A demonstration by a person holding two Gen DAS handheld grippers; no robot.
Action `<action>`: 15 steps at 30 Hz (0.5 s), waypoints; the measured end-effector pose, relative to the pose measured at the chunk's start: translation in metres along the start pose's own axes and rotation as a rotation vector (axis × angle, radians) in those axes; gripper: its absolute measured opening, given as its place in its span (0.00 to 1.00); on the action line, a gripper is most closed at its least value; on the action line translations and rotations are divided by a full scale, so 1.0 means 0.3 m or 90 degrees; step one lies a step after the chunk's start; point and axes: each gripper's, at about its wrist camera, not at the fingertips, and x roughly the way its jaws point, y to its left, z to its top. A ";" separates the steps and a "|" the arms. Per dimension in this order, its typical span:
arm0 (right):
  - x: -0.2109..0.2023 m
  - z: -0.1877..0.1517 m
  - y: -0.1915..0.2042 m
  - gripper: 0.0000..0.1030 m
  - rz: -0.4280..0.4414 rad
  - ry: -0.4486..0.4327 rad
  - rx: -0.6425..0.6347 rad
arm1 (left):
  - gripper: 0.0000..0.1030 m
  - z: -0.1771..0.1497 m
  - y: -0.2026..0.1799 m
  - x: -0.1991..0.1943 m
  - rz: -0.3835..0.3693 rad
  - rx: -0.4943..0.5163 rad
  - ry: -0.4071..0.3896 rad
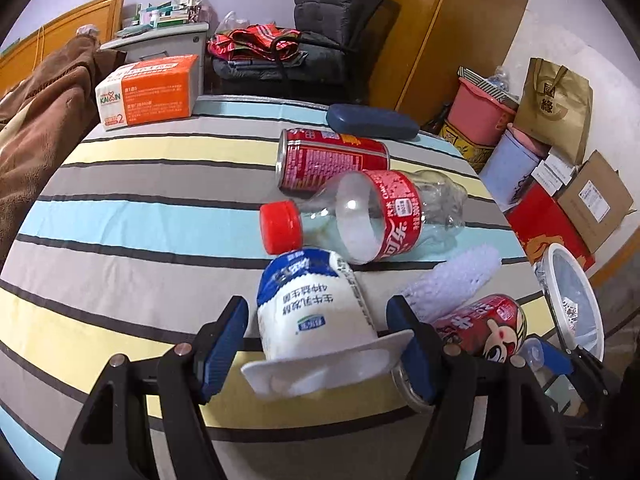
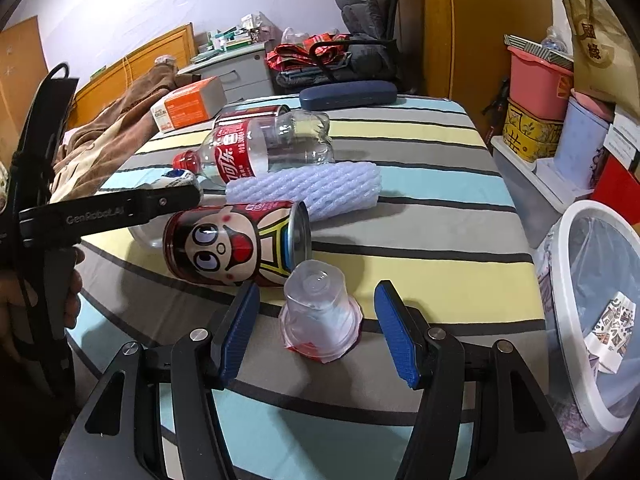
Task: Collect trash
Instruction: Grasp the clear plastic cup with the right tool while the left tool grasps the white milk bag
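Observation:
A white yogurt cup (image 1: 316, 312) lies tilted on the striped tablecloth (image 1: 120, 240), between the fingers of my left gripper (image 1: 316, 308), which is open; a gap shows at the left pad (image 1: 224, 344). My right gripper (image 2: 318, 292) is open around a small clear plastic cup (image 2: 320, 316) that stands upside down, with room on both sides. Beside it lies a red can with a cartoon face (image 2: 232, 244). Farther back lie a white foam net sleeve (image 2: 304, 192), an empty cola bottle (image 1: 376, 216) and a second red can (image 1: 332, 160).
A white-rimmed bin (image 2: 568, 280) with a liner stands off the table's right edge. At the far end of the table lie a dark blue case (image 1: 372, 120) and an orange tissue box (image 1: 148, 92). A brown blanket (image 1: 40, 120) hangs at the left. Boxes and bags crowd the right wall.

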 end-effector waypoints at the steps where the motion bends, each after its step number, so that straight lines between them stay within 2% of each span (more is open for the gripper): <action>1: 0.001 0.000 -0.003 0.59 0.002 0.000 0.004 | 0.71 -0.002 0.002 0.002 0.001 0.000 0.002; 3: 0.002 -0.001 -0.004 0.59 0.006 0.002 0.006 | 0.70 -0.006 0.000 0.000 0.001 0.001 0.003; 5: 0.002 0.001 -0.002 0.53 0.009 0.000 0.004 | 0.64 -0.008 -0.002 -0.001 0.000 0.004 0.001; 6: 0.002 0.001 0.000 0.47 0.008 -0.001 0.003 | 0.64 -0.008 -0.004 0.000 0.001 0.006 0.001; 9: 0.006 0.002 -0.002 0.44 0.012 0.002 0.002 | 0.64 -0.010 -0.015 -0.004 0.004 0.018 0.000; 12: 0.004 0.002 -0.005 0.32 0.012 0.000 0.004 | 0.64 -0.010 -0.015 -0.010 0.003 0.019 -0.005; 15: 0.002 0.001 -0.006 0.32 0.013 -0.003 0.003 | 0.64 -0.009 -0.010 -0.025 0.004 0.018 -0.014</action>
